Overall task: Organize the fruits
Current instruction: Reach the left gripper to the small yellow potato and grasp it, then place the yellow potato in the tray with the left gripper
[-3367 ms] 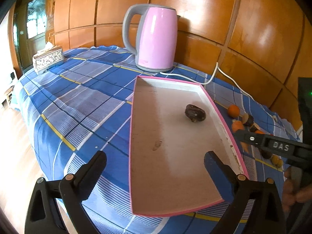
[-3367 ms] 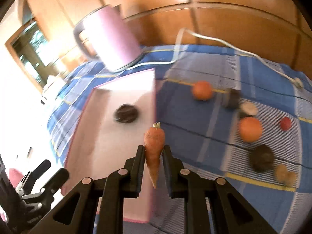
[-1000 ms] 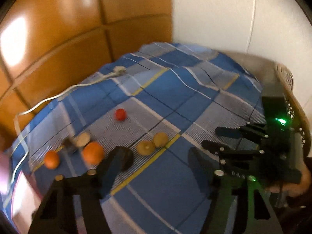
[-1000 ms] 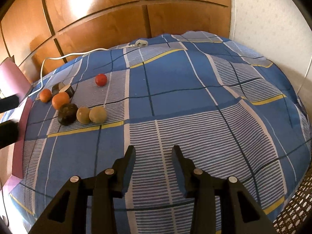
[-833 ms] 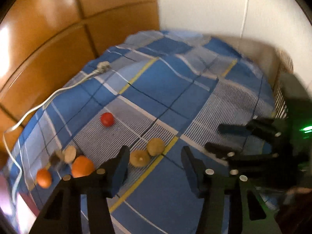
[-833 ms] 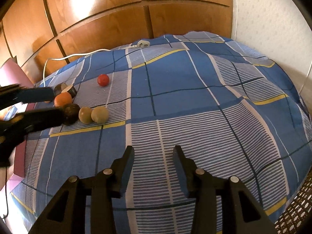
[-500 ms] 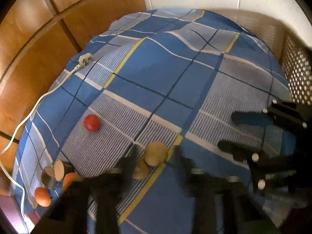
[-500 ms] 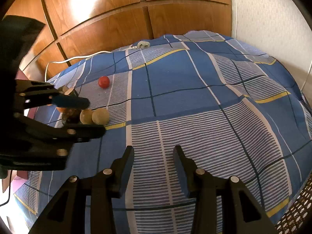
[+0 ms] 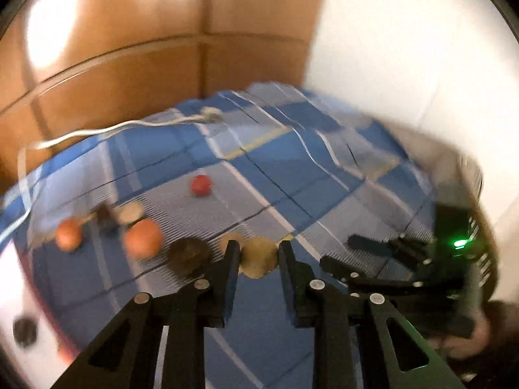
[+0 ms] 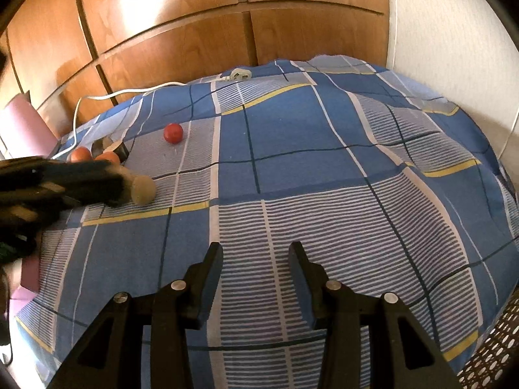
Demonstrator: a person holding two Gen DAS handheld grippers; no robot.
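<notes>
In the left wrist view my left gripper (image 9: 258, 252) has its jaws around a tan round fruit (image 9: 258, 257) on the blue checked cloth; the fingers look pressed against its sides. To its left lie a second tan fruit (image 9: 228, 241), a dark round fruit (image 9: 189, 255), two orange fruits (image 9: 143, 238) and a small red fruit (image 9: 201, 185). In the right wrist view my right gripper (image 10: 256, 256) is open and empty above the cloth. The left gripper (image 10: 123, 184) shows there at the left, on the tan fruit (image 10: 144, 189).
A white cable with a plug (image 10: 238, 74) runs along the back of the cloth. The pink tray's edge (image 10: 30, 272) and the pink kettle (image 10: 22, 123) are at the far left. A wicker basket (image 10: 486, 363) is at the lower right. Wood panels stand behind.
My left gripper has swung from the tray to the row of fruits, dropped to the cloth and narrowed around the tan fruit. My right gripper no longer holds the carrot and has stayed still lately.
</notes>
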